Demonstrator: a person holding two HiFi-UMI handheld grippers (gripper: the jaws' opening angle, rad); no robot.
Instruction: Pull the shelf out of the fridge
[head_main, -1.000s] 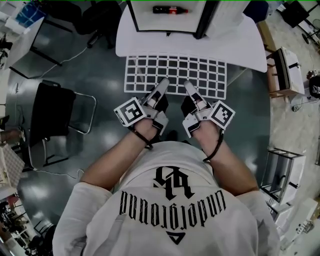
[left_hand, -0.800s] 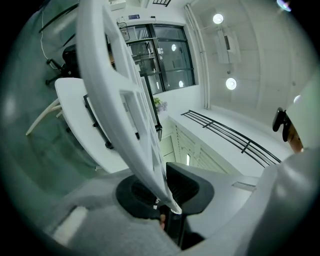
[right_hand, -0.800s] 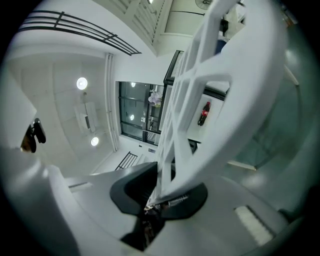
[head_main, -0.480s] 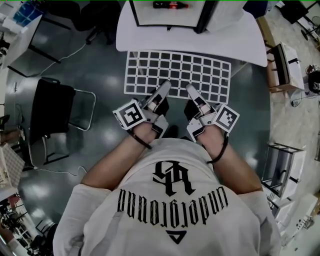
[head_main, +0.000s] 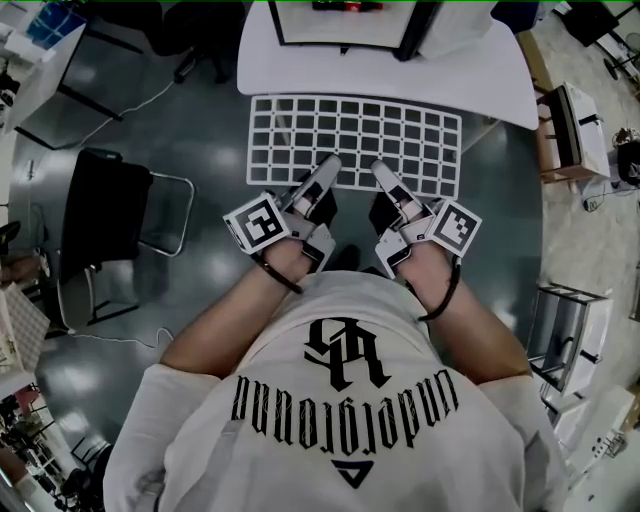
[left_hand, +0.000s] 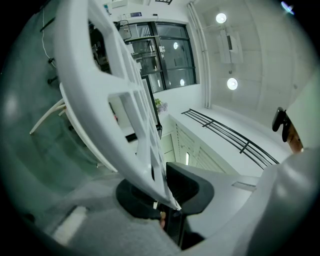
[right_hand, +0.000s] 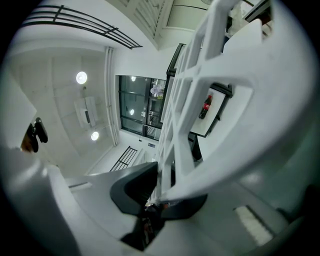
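Shelf: white open grid, held level in the upper middle of the frame, its far edge just at the fridge. Judged light and stiff but wide, so it is best taken at the near rim with two holds set apart. Left hand-held gripper and right hand-held gripper are each clenched on that rim. Against a second ago, more grid shows clear of the fridge, and both holds are unchanged.

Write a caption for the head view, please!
Left tongs and right tongs grip the white shelf before the open fridge.
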